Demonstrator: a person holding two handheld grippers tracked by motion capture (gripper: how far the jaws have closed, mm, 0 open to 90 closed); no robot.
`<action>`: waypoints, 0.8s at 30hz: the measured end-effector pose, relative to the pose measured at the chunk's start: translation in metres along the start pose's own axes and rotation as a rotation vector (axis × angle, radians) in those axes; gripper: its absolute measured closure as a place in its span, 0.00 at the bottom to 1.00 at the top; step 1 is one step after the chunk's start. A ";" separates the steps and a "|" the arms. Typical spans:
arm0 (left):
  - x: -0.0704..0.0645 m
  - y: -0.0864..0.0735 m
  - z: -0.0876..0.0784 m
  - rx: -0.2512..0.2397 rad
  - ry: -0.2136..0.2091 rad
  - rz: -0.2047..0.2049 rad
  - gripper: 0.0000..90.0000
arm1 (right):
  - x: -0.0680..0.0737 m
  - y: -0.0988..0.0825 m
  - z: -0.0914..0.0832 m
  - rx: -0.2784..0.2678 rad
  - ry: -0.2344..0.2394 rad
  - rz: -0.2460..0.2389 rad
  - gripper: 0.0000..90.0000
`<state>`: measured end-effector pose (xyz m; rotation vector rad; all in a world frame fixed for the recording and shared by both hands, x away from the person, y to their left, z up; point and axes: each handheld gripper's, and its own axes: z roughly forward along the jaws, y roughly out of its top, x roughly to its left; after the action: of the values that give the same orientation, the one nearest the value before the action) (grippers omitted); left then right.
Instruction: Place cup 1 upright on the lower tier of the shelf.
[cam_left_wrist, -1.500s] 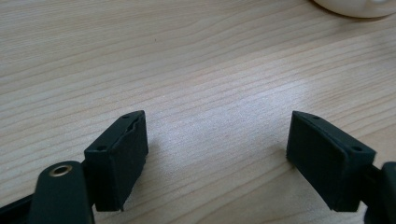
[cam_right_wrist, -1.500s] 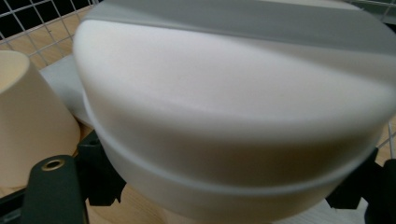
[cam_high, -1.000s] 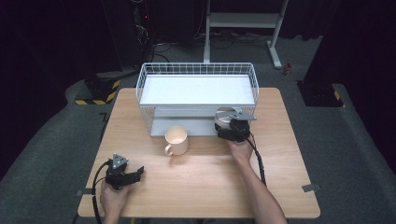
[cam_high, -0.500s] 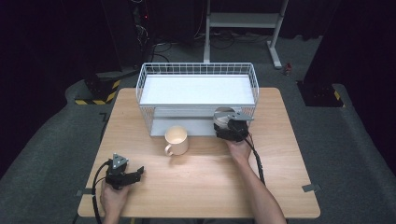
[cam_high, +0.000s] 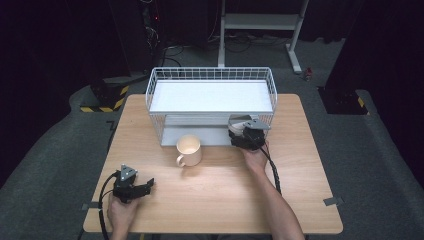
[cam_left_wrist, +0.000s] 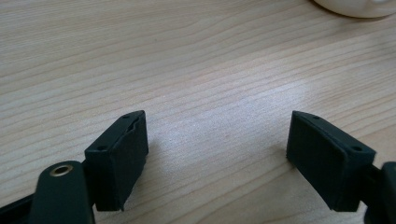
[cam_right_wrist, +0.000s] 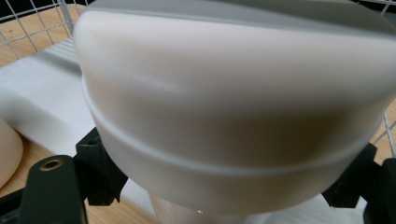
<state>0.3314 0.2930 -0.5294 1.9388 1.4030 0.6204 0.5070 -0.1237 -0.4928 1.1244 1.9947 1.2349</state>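
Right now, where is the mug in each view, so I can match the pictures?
High view: the mug stands mid-table, just in front of the wire rack.
Left gripper view: the mug is at the top right corner, cut off by the edge.
Right gripper view: the mug is at the left edge, low, beside the gripped bowl.
Shared landmark: the wooden table.

Bright tabletop, dark surroundings, blurred close-ups.
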 end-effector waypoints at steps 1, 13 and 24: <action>0.000 0.000 0.000 -0.002 0.001 -0.001 0.23 | 0.000 0.000 0.001 -0.002 -0.001 0.001 0.21; 0.000 0.000 0.000 -0.001 0.001 0.000 0.24 | -0.004 0.004 0.012 -0.004 0.002 0.014 0.21; 0.000 0.000 0.000 -0.002 0.004 -0.002 0.24 | -0.007 0.001 0.018 -0.046 -0.003 0.013 0.21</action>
<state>0.3315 0.2928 -0.5295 1.9355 1.4056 0.6249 0.5251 -0.1216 -0.4997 1.1180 1.9494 1.2784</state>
